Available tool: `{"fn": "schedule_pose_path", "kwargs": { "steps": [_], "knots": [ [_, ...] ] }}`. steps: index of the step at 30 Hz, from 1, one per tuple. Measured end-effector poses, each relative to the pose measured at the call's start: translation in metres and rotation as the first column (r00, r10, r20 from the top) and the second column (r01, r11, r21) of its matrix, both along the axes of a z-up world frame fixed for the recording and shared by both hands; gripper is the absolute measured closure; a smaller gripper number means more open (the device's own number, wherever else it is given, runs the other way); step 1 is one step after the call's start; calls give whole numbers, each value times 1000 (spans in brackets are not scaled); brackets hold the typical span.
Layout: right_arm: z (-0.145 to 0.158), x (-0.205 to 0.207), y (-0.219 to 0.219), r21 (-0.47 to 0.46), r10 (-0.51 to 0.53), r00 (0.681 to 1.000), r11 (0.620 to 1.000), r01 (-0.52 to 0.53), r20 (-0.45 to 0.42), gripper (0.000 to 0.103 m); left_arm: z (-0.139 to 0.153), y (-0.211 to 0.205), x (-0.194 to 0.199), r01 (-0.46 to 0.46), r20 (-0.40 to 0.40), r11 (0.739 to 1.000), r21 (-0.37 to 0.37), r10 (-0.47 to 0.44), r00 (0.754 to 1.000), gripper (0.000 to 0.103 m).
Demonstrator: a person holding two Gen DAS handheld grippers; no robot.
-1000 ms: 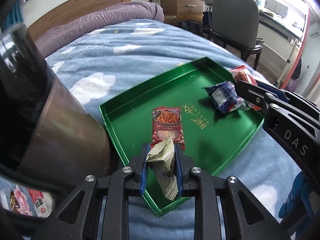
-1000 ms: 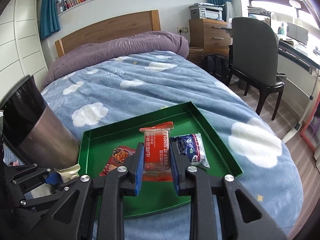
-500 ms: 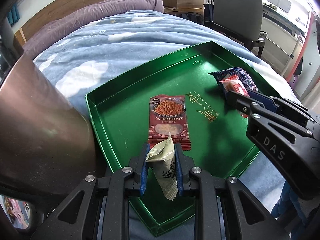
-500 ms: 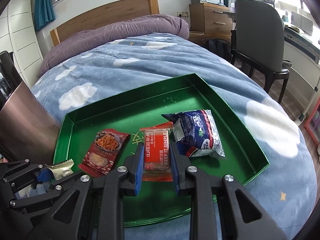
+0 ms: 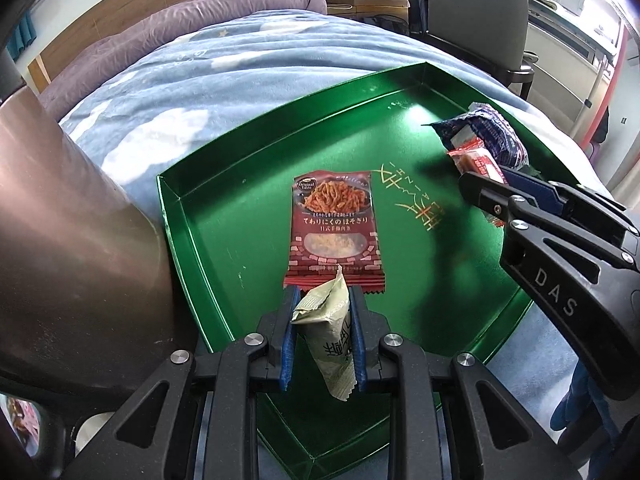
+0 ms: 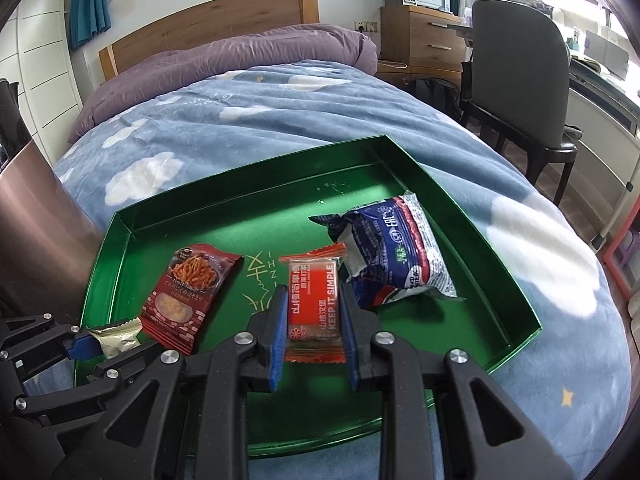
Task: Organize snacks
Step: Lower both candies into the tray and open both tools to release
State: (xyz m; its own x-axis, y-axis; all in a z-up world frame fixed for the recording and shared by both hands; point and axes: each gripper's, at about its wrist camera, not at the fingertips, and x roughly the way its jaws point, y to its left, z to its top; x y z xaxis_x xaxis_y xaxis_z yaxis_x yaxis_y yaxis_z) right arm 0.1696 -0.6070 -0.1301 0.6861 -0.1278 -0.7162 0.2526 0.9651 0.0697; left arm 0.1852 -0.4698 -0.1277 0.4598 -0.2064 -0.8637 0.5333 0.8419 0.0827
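Snacks split between both grippers and the green tray [image 5: 208, 248] on the bed. Left wrist view: left gripper [image 5: 323, 320] clamps a pale green packet [image 5: 328, 332] upright between its blue pads, hovering over the tray's near edge just in front of the dark red noodle snack packet [image 5: 335, 228], which lies flat mid-tray. Right gripper [image 5: 500, 184] enters from the right, pinching an orange-red packet [image 5: 478, 164] just beside the blue packet [image 5: 496, 136] at the tray's far right. Risk: pale packet is held by its middle with the tail hanging loose, so it could slip or land on the tray rim [image 5: 224, 332] and tip onto the blanket [image 5: 200, 80]. Brown cylindrical bin [image 5: 60, 220] sits close on the left, so a swing that way may bump it. Right wrist view: right gripper [image 6: 313, 316] is closed on the orange-red packet [image 6: 316, 300], low over the tray floor [image 6: 260, 232], blue packet [image 6: 396, 252] touching or nearly touching its right finger. Risk: releasing here may stack it on the blue packet or nudge that one. Left gripper [image 6: 100, 340] is near, so the tools could collide.
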Motion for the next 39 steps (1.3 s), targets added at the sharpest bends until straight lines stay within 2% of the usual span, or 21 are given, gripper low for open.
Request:
{"fn": "schedule_pose_path", "kwargs": {
  "steps": [15,19,24,30,39],
  "knots": [
    [-1,-3,1,6,-3,1000,1000,3,6,76,1,4,2,-5,-8,1000,-17,5,1000,82],
    [0,-3,3,-1,-1,1000,1000,1,-1,76,2,5,2,-6,-11,1000,-19,6,1000,74],
    [3,-6,6,0,0,1000,1000,0,1,75,8,5,-1,-5,9,1000,-15,5,1000,71],
    [15,-16,10,-3,3,1000,1000,-3,21,74,24,2,-9,15,69,1000,-11,-14,998,65],
    [48,-39,11,-23,-16,998,1000,17,63,72,58,8,-24,27,123,998,-53,-21,992,60]
  ]
}}
